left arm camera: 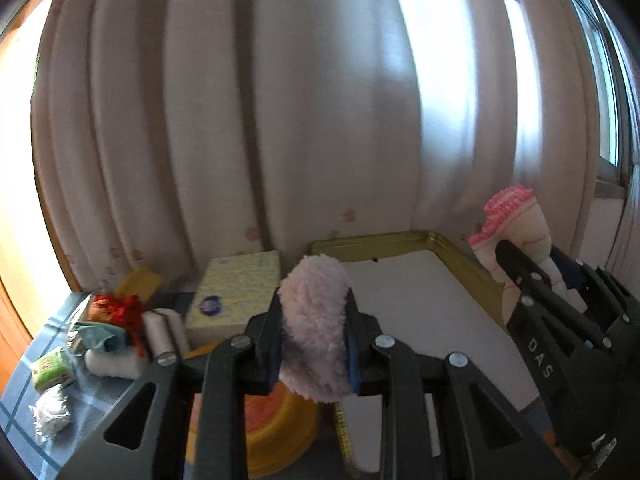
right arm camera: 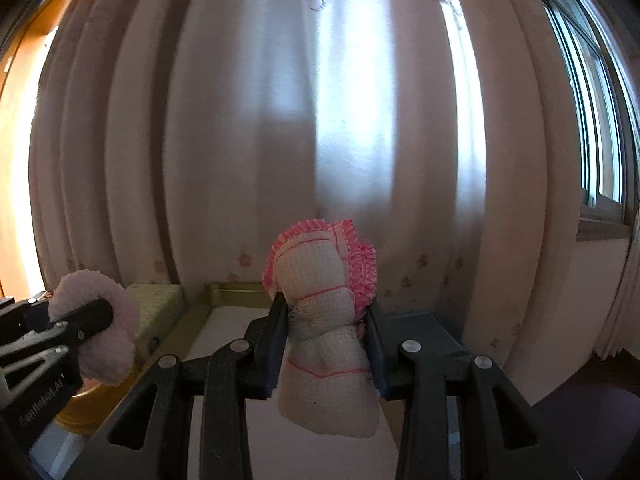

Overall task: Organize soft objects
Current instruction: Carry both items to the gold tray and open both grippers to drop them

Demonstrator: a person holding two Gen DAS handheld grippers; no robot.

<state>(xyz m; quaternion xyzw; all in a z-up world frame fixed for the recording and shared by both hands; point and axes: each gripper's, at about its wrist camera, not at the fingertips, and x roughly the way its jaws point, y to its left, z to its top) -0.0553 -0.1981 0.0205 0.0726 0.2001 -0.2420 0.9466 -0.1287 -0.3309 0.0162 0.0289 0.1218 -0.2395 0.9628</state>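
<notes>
My left gripper (left arm camera: 313, 336) is shut on a fluffy pale pink pad (left arm camera: 314, 312), held above the near left corner of a gold-rimmed tray (left arm camera: 476, 264) with a white floor. My right gripper (right arm camera: 326, 344) is shut on a white checked cloth bundle with a pink frilled edge (right arm camera: 328, 320), held above the same tray (right arm camera: 196, 312). The right gripper and its bundle (left arm camera: 516, 224) show at the right of the left wrist view. The left gripper with the fluffy pad (right arm camera: 100, 320) shows at the left of the right wrist view.
Left of the tray lie a yellow tissue box (left arm camera: 236, 288), white rolls (left arm camera: 160, 332), a red and teal cloth heap (left arm camera: 116, 320), a green packet (left arm camera: 52, 370) and a wrapped wad (left arm camera: 50, 408) on a blue checked cloth. A yellow bowl (left arm camera: 276, 428) sits below the left gripper. Curtains hang behind.
</notes>
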